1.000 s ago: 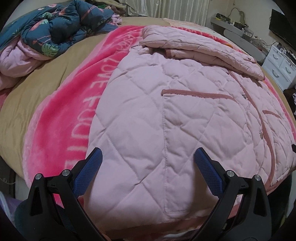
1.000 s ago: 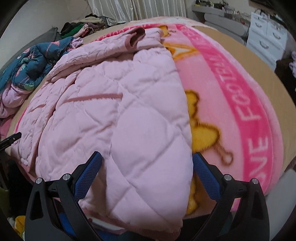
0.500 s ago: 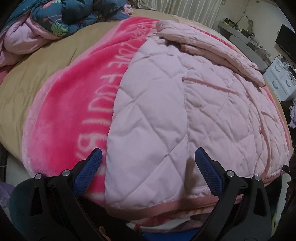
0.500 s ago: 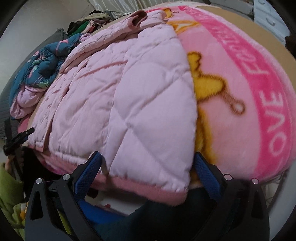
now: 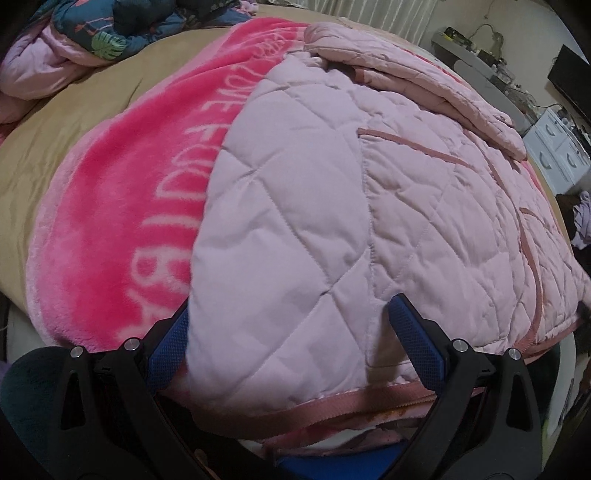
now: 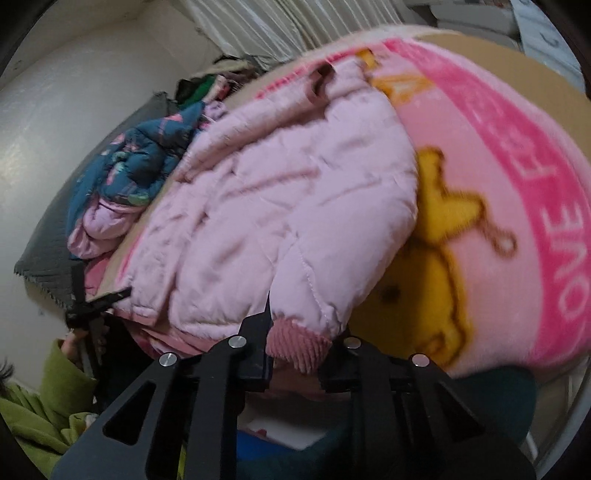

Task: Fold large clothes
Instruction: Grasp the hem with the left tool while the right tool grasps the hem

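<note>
The jacket's (image 6: 280, 206) hem at the bed's (image 5: 74, 122) near edge is clamped by the right gripper (image 6: 295, 350); the left gripper (image 5: 291, 332) is held wide astride it.

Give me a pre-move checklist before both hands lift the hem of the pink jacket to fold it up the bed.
1. Right gripper clamped on the hem of the jacket: ok, fingers shut on the ribbed band.
2. Left gripper clamped on the jacket's hem: not ok, fingers open, straddling its corner.
3. Sleeve folded across the top: ok.
4. Jacket lying flat: cannot tell, right view blurred.
5. Blanket free of the right grip: cannot tell.
6. Heap of bedding apart from the jacket: ok.
</note>
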Motion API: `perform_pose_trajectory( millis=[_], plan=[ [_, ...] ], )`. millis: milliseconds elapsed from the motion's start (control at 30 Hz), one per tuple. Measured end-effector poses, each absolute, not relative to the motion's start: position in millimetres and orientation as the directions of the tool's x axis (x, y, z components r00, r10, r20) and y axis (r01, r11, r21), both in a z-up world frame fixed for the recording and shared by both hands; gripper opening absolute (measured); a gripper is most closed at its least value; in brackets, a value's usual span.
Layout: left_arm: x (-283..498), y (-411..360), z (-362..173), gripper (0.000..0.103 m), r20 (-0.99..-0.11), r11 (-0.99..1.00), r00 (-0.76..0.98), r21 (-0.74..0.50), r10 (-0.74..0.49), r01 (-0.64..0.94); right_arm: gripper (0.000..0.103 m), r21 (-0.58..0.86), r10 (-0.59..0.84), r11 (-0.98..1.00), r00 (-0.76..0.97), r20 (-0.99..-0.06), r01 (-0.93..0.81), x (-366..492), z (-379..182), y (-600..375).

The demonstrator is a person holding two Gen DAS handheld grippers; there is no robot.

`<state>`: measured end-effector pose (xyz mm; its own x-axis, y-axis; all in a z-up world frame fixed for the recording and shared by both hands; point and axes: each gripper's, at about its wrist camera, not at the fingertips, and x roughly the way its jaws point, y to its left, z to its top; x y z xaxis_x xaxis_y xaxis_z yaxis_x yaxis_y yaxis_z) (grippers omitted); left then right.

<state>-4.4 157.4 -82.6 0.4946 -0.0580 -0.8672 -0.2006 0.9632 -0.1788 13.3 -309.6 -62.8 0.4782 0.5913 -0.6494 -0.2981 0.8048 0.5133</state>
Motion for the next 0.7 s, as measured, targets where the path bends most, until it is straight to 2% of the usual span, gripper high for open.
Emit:
perform_pose_trajectory(
  millis=[67, 200, 267, 367, 433, 467, 500, 567, 633, 700],
  plan=[
    [-3.3, 156.7, -84.1, 0.094, -0.868, 0.963, 0.493, -0.182, -0.062, -0.201, 0.017, 0.499, 0.585, 0.810, 0.473, -0.659, -0.308, 19.8, -59.7, -305.5],
    [-2.2, 155.6, -86.2, 0.093, -0.868, 0.962, 0.493, -0.189, -0.069, -0.198, 0.026, 0.503, 0.579, 0.815, 0.433, -0.691, -0.287, 32.2, -69.2, -298.1],
    [-2.3, 154.3, -86.2, 0.087, -0.865, 0.962, 0.495, -0.198, -0.081, -0.188, 0.026, 0.520, 0.586, 0.810, 0.418, -0.694, -0.272, 35.8, -74.8, -298.6],
    [-3.1, 150.1, -84.9, 0.070, -0.860, 0.964, 0.498, -0.214, -0.109, -0.158, 0.024, 0.518, 0.582, 0.813, 0.417, -0.698, -0.267, 37.8, -77.0, -297.1],
    [-3.7, 146.6, -82.5, 0.055, -0.859, 0.968, 0.500, -0.207, -0.112, -0.140, 0.021, 0.510, 0.579, 0.815, 0.424, -0.696, -0.276, 36.6, -73.9, -294.8],
    [-4.1, 144.9, -80.7, 0.051, -0.858, 0.971, 0.502, -0.202, -0.111, -0.131, 0.020, 0.501, 0.576, 0.817, 0.430, -0.695, -0.285, 36.1, -70.7, -293.4],
    [-4.6, 144.7, -78.8, 0.042, -0.856, 0.971, 0.505, -0.200, -0.110, -0.128, 0.019, 0.499, 0.577, 0.817, 0.433, -0.692, -0.291, 36.0, -68.6, -293.4],
    [-5.2, 146.0, -75.4, 0.035, -0.851, 0.970, 0.511, -0.213, -0.123, -0.121, 0.018, 0.487, 0.578, 0.816, 0.444, -0.684, -0.312, 35.2, -60.8, -292.2],
    [-5.6, 147.0, -69.8, 0.020, -0.843, 0.970, 0.522, -0.216, -0.128, -0.112, 0.017, 0.488, 0.588, 0.809, 0.465, -0.662, -0.328, 35.4, -51.7, -293.2],
    [-4.9, 147.0, -61.3, 0.017, -0.838, 0.974, 0.528, -0.210, -0.134, -0.086, 0.017, 0.493, 0.601, 0.799, 0.486, -0.634, -0.345, 37.2, -41.2, -294.6]
  ],
)
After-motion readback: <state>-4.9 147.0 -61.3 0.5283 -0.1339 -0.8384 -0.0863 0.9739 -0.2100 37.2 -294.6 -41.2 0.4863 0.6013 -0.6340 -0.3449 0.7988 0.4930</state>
